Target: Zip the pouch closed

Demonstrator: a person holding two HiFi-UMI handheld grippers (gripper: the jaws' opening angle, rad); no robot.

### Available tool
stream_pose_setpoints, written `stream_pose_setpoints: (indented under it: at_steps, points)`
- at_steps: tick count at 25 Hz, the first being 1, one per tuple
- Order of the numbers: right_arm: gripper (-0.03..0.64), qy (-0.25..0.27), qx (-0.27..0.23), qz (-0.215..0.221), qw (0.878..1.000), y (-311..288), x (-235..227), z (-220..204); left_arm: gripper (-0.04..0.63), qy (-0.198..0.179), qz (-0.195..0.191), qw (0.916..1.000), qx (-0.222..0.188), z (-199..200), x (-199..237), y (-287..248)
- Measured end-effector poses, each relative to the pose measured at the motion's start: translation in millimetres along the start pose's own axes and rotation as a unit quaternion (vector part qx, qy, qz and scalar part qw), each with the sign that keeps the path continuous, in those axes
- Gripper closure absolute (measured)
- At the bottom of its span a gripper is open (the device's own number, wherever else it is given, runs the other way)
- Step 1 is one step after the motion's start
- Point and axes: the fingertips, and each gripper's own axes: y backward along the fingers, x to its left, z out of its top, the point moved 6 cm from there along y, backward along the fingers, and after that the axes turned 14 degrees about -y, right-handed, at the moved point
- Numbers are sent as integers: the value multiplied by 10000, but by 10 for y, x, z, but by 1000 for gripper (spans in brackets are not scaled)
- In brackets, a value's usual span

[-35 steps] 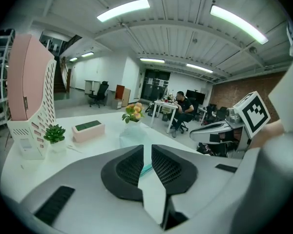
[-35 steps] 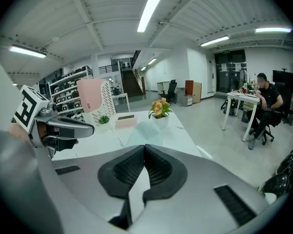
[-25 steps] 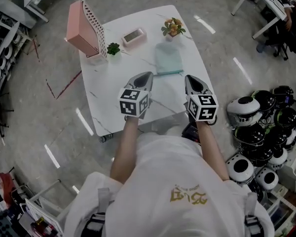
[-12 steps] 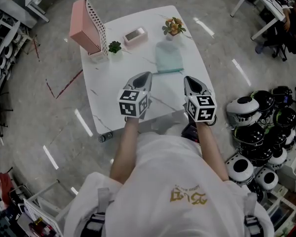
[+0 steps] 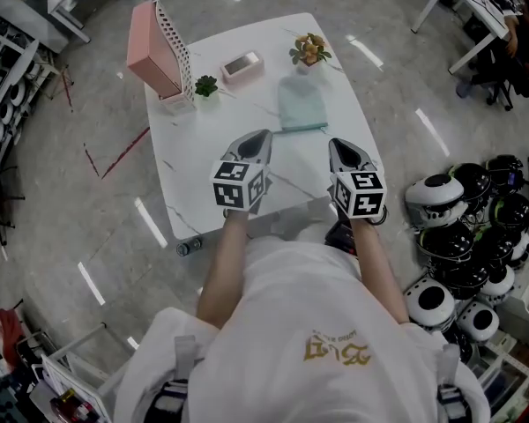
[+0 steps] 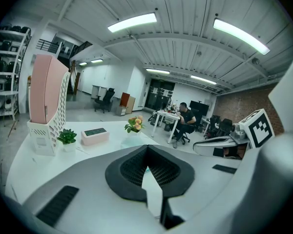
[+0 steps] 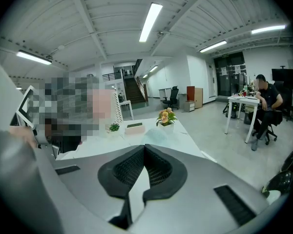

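A pale teal pouch (image 5: 301, 106) lies flat on the white marble-look table (image 5: 194, 174), toward its far right side, and shows as a light patch (image 7: 154, 136) in the right gripper view. Both grippers hover over the table's near edge, short of the pouch and apart from it. My left gripper (image 5: 263, 134) sits to the pouch's near left, its jaws shut (image 6: 147, 146) with nothing between them. My right gripper (image 5: 339, 141) is to the near right, jaws also shut and empty (image 7: 145, 145). Whether the pouch's zip is open I cannot tell from here.
At the table's far edge stand a pink file holder (image 5: 156, 51), a small green plant (image 5: 205, 85), a pink box (image 5: 242, 65) and a flower pot (image 5: 309, 49) just behind the pouch. Round white-and-black helmets (image 5: 458, 227) are piled on the floor to the right.
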Motion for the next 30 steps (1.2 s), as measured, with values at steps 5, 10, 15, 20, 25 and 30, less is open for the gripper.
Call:
stream_pose_setpoints:
  at_steps: [5, 10, 15, 20, 25, 30]
  points:
    - [604, 8, 51, 7, 10000, 10, 20, -7, 578, -8, -5, 10000, -35, 33, -1, 24]
    - [604, 25, 63, 19, 10000, -4, 36, -13, 578, 20, -39, 10000, 8, -6, -5, 17]
    - [604, -6, 90, 36, 10000, -17, 40, -25, 578, 53, -69, 10000, 26, -34, 11, 1]
    - [604, -4, 118, 26, 9999, -20, 31, -44, 578, 84, -83, 9999, 21, -55, 14, -3]
    - [604, -7, 129, 16, 9999, -15, 37, -38, 578, 112, -86, 9999, 26, -55, 24, 4]
    - [604, 6, 140, 44, 9999, -32, 47, -39, 578, 120, -77, 9999, 26, -57, 34, -4]
